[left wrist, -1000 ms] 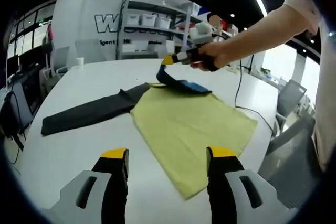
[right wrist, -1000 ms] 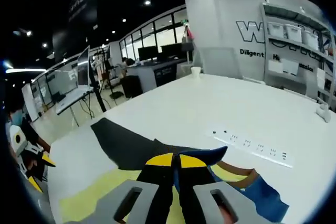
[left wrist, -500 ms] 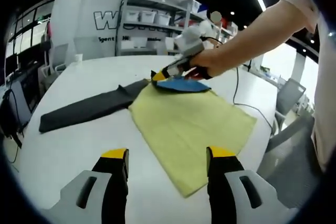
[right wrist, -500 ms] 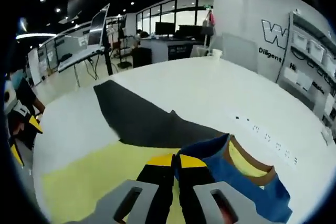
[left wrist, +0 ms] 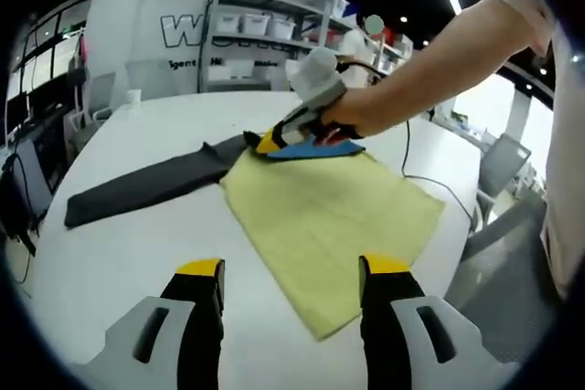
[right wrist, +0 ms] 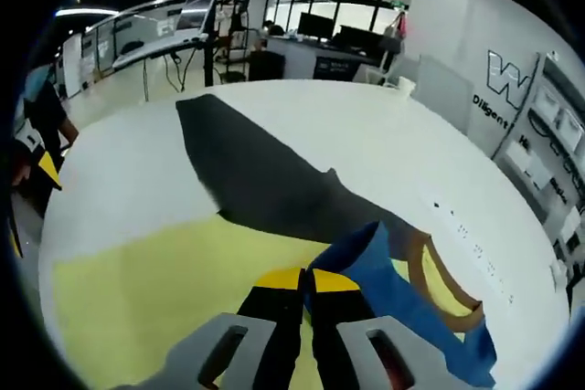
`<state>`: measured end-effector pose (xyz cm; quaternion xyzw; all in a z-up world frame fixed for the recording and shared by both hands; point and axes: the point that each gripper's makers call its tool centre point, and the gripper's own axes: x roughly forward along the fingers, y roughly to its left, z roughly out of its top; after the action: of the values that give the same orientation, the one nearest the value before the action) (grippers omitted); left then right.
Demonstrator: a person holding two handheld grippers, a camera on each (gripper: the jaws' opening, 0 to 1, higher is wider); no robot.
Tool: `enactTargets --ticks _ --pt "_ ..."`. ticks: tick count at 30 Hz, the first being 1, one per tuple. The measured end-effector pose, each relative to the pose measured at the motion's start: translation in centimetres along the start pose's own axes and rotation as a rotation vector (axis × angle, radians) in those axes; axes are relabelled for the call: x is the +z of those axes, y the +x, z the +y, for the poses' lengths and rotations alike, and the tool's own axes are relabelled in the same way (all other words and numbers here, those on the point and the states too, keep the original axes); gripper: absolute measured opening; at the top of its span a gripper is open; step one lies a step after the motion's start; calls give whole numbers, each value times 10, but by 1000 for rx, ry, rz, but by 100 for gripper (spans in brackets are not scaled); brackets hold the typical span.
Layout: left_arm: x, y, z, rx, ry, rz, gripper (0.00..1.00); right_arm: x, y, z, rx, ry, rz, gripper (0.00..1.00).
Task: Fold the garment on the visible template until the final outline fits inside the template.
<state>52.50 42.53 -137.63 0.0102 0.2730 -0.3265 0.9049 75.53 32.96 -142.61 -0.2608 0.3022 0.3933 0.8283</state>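
Note:
The garment lies flat on the white table (left wrist: 110, 253): a yellow body (left wrist: 329, 216), a black sleeve (left wrist: 146, 187) stretched out to the left, and a blue sleeve (left wrist: 320, 149) at the far edge. My left gripper (left wrist: 292, 269) hangs open over the near table edge, short of the yellow cloth, with nothing between its jaws. My right gripper (left wrist: 267, 143), held in a person's hand, is shut on the blue sleeve (right wrist: 379, 267) and holds it low over the yellow body (right wrist: 155, 289), near the root of the black sleeve (right wrist: 256, 180). A brown collar (right wrist: 443, 276) shows beside the blue fold.
A black cable (left wrist: 413, 157) runs across the table's right side, and a row of sockets (right wrist: 475, 244) is set in the tabletop. Shelves with white bins (left wrist: 260, 32) stand behind the table, and a chair (left wrist: 503, 175) at the right. Desks with monitors (right wrist: 334, 34) lie beyond.
The right gripper has carried the blue sleeve down and leftward, from raised above the far edge to low over the yellow body near the black sleeve. The left gripper has stayed put.

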Motion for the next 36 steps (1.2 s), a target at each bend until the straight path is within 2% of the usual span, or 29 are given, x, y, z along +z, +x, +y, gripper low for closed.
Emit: enactTargets --ticks 6,10,20,29,36 --pt "-1 0 0 1 -2 5 57 5 6 8 25 -30 -7 0" --pt "-1 0 0 -1 -1 8 57 3 8 16 54 -39 11 0" --pt "-3 2 -3 -16 1 16 57 8 -14 23 89 11 -91 0" --pt "-4 4 0 -28 -30 21 58 -26 -48 18 66 58 -109 4" --pt "0 9 13 -31 -75 17 57 -55 -79 12 42 96 -114 8"
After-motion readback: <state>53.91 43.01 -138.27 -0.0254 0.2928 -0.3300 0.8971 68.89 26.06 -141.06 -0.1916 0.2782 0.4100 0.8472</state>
